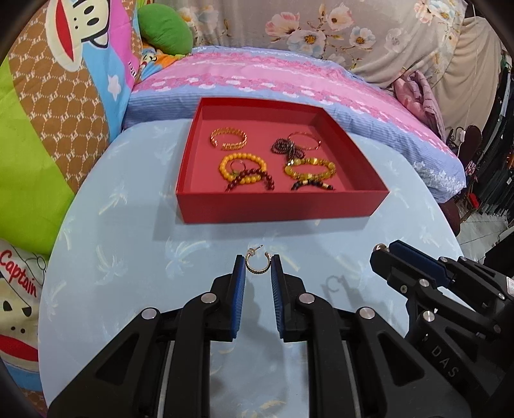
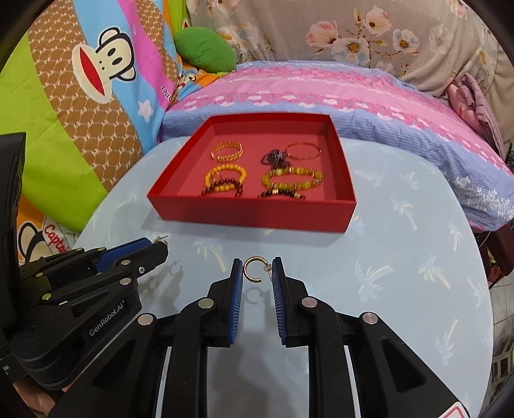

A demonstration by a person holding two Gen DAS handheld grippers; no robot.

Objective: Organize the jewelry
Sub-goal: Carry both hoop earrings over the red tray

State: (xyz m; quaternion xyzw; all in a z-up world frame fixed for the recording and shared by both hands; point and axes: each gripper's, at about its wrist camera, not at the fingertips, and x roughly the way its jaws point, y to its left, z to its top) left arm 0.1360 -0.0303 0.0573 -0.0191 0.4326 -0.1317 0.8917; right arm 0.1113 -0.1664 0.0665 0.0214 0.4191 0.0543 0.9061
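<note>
A red box [image 1: 276, 205] [image 2: 250, 215] stands at the far side of the round light-blue table [image 1: 128, 244] [image 2: 401, 257]. Several bracelets lie in it: a gold chain one [image 1: 228, 138], yellow bead ones [image 1: 242, 165], dark bead ones [image 1: 284, 146]. My left gripper [image 1: 258, 267] is shut on a gold hoop earring [image 1: 257, 265], held above the table. My right gripper [image 2: 256, 269] is shut on a second gold hoop earring [image 2: 253, 269], also lifted; its shadow falls on the table. Each gripper shows at the edge of the other's view, the right gripper [image 1: 382, 254] and the left gripper [image 2: 160, 246].
A pink and blue pillow [image 1: 289, 80] lies behind the box. A cartoon-print quilt [image 1: 48, 112] is at the left, with a green cushion [image 1: 165, 29]. A floral cloth [image 1: 353, 32] hangs at the back. The table's edge curves off at right.
</note>
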